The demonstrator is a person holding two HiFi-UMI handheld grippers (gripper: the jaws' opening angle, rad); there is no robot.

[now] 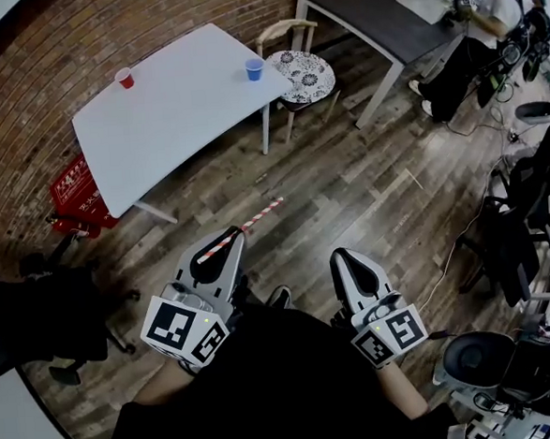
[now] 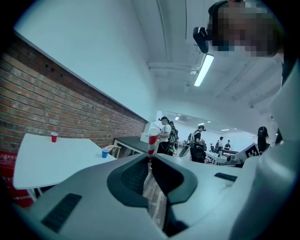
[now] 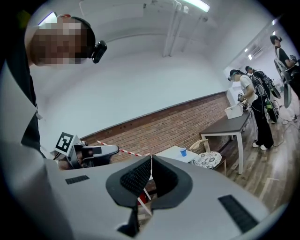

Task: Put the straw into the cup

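Step in hand: we judged it to be the carry. The straw was gripped and the table not yet reached.
Straw (image 1: pixel 259 215): red-and-white striped, pinched near one end by the left gripper (image 1: pixel 229 238). Its free length pointed ahead over the wood floor toward the white table (image 1: pixel 156 128).
Left claw: clamped on the straw. In the left gripper view the pads met on it, and the striped end stood up past them.
Right claw: the right gripper (image 1: pixel 345 259) was pressed together with only a hairline between the pads and nothing in it. It was held beside the left, apart from the straw.
Cups: red cup (image 1: pixel 125 78) near the table's far-left edge, blue cup (image 1: pixel 254 69) at its right corner. Both were upright and well apart from the straw — we could not tell which one was meant.
Doing it well: we thought it best to close on the table first and keep the pinch firm so the straw would not swivel. Then tip the free end down — and lower it inside the rim before letting go.
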